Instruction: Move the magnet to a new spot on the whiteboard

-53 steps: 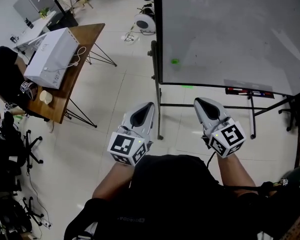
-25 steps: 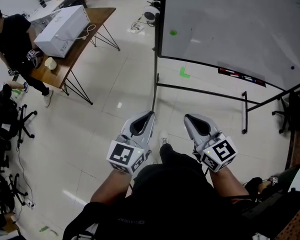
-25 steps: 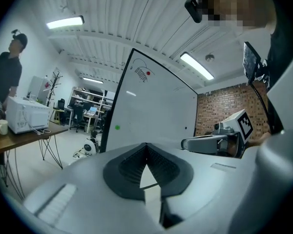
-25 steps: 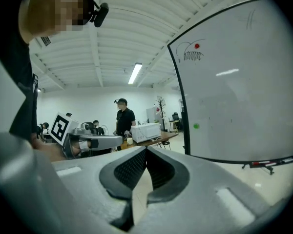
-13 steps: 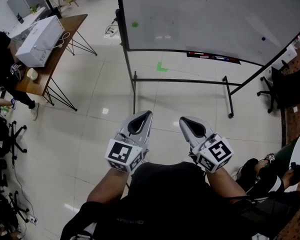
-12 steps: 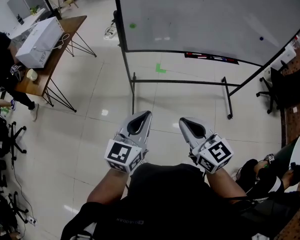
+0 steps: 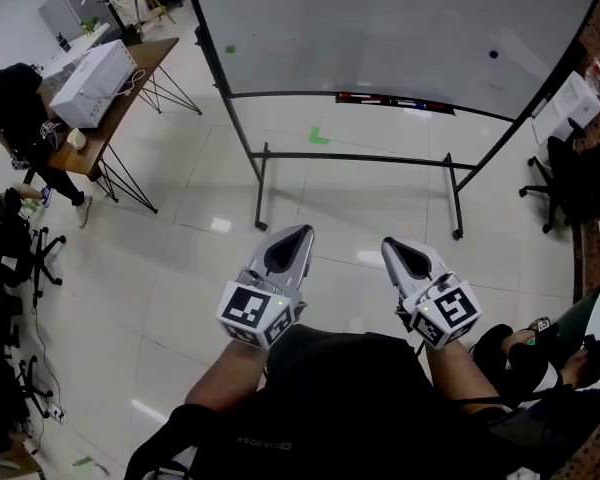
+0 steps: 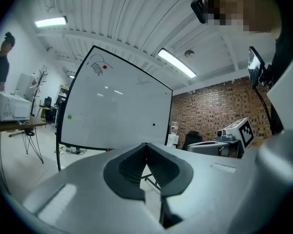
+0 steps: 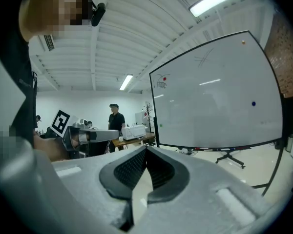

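Both grippers were carried low and side by side in front of the person, pointing roughly level toward the whiteboard [image 7: 380,18], which stood well ahead of them across open floor [image 7: 180,268]. The left gripper [image 7: 303,230] had its jaws together with nothing between them, and the right gripper [image 7: 389,242] was likewise closed and empty. To me that looked like a carrying posture, tools tucked in rather than readied for a grab. No magnet was within reach. A green magnet [image 7: 230,49] sat on the board far ahead and to the left of the left gripper, near the board's left edge. A blue magnet [image 7: 493,54] sat ahead and to the right of the right gripper. Higher up were a red magnet [image 9: 164,78] and an orange magnet [image 9: 243,42]. Which one was meant I could not tell. A marker tray [image 7: 395,100] ran along the board's lower edge, so any reach would have to go above it. I judged the task barely begun, since a gripper would first need to get close and spread its jaws.
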`<state>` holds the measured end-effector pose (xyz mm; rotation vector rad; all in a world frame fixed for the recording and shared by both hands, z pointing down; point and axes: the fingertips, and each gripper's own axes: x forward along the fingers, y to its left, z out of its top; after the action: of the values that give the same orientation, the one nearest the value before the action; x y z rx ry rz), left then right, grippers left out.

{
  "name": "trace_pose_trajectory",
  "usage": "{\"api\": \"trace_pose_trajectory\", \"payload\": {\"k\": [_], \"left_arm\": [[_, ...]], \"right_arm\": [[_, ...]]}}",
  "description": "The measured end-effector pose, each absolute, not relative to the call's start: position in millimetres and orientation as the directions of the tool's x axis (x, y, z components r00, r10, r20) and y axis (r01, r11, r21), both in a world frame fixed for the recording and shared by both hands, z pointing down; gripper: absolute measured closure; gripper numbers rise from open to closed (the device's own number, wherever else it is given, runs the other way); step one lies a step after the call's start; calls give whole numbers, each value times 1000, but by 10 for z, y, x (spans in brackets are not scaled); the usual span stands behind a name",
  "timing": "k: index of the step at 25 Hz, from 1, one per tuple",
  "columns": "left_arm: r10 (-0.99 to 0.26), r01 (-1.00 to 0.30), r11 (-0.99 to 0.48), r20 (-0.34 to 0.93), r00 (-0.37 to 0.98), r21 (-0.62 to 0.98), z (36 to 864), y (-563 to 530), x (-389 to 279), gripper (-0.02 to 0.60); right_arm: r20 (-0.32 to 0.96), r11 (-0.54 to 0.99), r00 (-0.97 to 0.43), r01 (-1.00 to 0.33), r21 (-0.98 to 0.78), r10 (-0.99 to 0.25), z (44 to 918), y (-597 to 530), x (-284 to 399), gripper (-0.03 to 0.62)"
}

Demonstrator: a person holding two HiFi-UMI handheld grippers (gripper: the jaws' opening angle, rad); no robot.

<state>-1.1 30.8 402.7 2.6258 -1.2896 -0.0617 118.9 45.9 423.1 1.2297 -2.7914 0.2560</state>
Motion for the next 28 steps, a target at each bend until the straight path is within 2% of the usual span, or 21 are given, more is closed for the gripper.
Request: {"api": "trace_pose_trajectory", "payload": {"k": [5, 11, 18, 28], "left_arm": [[-800, -801, -564, 110, 590, 201, 4159, 672, 409, 565], [-745, -765, -619, 174, 644, 177, 4234, 1041, 658, 565], [-733, -743, -650, 126, 668, 158, 4073, 1250, 523, 565], [-658, -670, -713, 134, 741, 205, 4231, 1516, 281, 565]], "right_arm": [[143, 685, -702, -712, -156, -697, 4367, 747, 1592, 583], [90, 694, -710, -703, -158, -699, 4313, 994, 1627, 583], [75, 649, -663, -746, -149, -745, 4245, 1370, 1537, 583], [121, 563, -585, -808, -176, -802, 4221, 1906, 1288, 583]]}}
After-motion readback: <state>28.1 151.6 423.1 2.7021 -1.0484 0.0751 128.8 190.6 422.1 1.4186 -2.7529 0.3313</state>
